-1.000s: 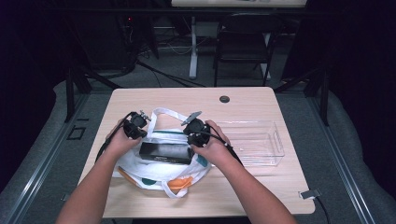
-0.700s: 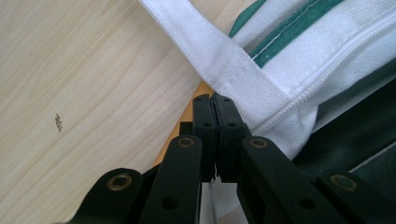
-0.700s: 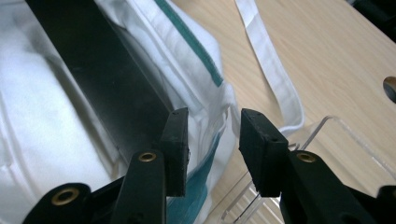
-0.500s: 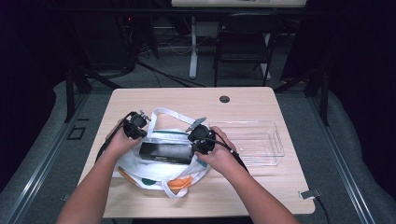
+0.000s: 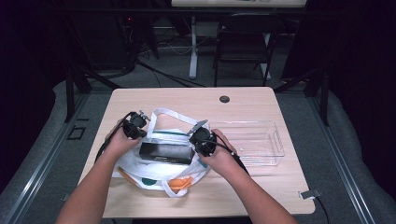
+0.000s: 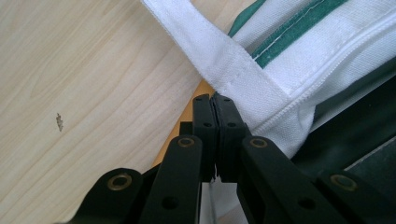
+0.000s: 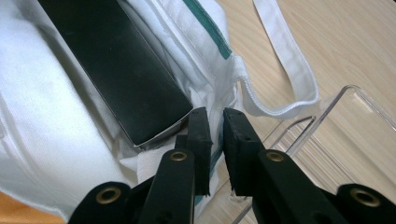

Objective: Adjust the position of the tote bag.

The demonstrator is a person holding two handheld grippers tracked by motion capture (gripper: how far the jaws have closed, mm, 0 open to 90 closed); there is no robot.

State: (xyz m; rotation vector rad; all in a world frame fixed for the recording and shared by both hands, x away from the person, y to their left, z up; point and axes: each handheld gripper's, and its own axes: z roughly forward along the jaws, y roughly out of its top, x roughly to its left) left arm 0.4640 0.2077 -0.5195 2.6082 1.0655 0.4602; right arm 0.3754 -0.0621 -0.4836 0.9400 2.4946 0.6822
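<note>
Your left gripper (image 5: 135,126) is clamped tight on the bag (image 5: 161,175) rim, where the white strap (image 6: 224,60) is sewn on; in the left gripper view the pads meet on the cloth edge with no gap. The bag lies flat on the table (image 5: 140,100) in front of you, mouth toward the far side, and the black box (image 5: 166,153) rests at that mouth, lying across it between your two hands. Your right gripper (image 5: 204,140) sits at the box's right end, beside the clear tray (image 5: 261,140). Its jaws have just been closing and now stand narrow; in the right gripper view a fold of white cloth (image 7: 214,122) runs between them, just beside the box corner (image 7: 180,114), but whether the pads press on it cannot be told.

The step in hand appears to be opening the bag mouth around the box, one rim pinched on each side. The next move calls for a firm right-hand pinch on cloth alone, not on the box corner. Then lift both rims apart so the box can pass.
</note>
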